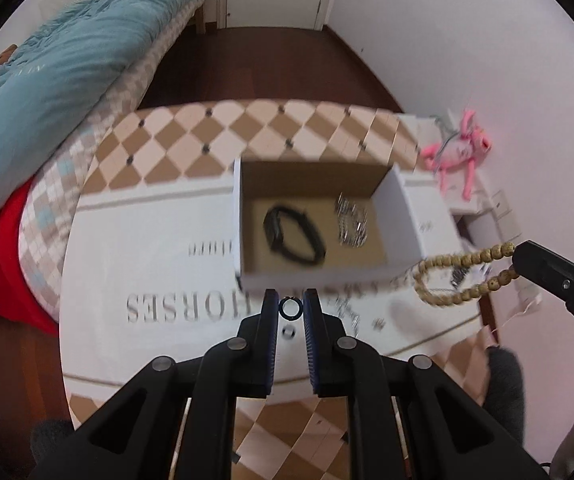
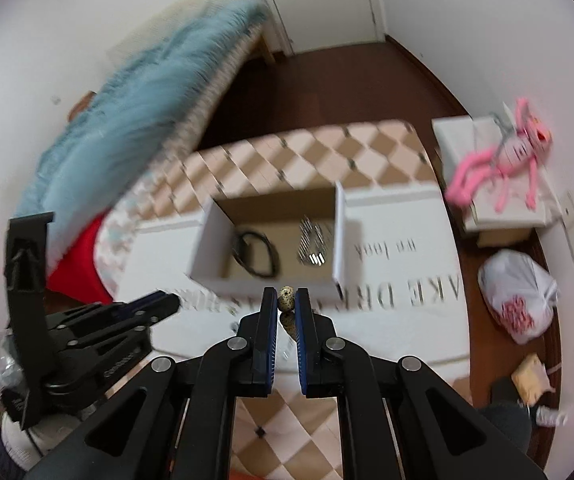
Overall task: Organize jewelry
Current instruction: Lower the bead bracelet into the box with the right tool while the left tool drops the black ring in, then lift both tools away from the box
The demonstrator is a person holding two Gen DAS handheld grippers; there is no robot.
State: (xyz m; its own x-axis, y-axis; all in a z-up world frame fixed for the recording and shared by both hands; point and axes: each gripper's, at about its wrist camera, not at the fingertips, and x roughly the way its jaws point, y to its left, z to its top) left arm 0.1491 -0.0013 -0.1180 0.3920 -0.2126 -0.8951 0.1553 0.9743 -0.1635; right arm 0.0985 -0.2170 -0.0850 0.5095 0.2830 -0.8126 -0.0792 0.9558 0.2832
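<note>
An open cardboard box (image 1: pixel 407 216) stands on the table and holds a black watch (image 1: pixel 293 234) and a silver chain bracelet (image 1: pixel 351 220). My left gripper (image 1: pixel 290 309) is shut on a small black ring (image 1: pixel 289 308), just in front of the box. My right gripper (image 2: pixel 286 300) is shut on a tan bead bracelet (image 2: pixel 287 297); its loop (image 1: pixel 463 276) hangs in the air right of the box in the left wrist view. The box (image 2: pixel 207 236), watch (image 2: pixel 255 254) and chain (image 2: pixel 313 244) also show in the right wrist view. The left gripper (image 2: pixel 167 302) appears there at left.
The table has a white cloth with grey lettering (image 1: pixel 155 308) over a checkered cover (image 1: pixel 247 128). Small silver pieces (image 1: pixel 351 314) lie near the left gripper. A bed with a blue duvet (image 1: pixel 59 64) is at left. A pink plush (image 2: pixel 499 156) and a plastic bag (image 2: pixel 519 292) are at right.
</note>
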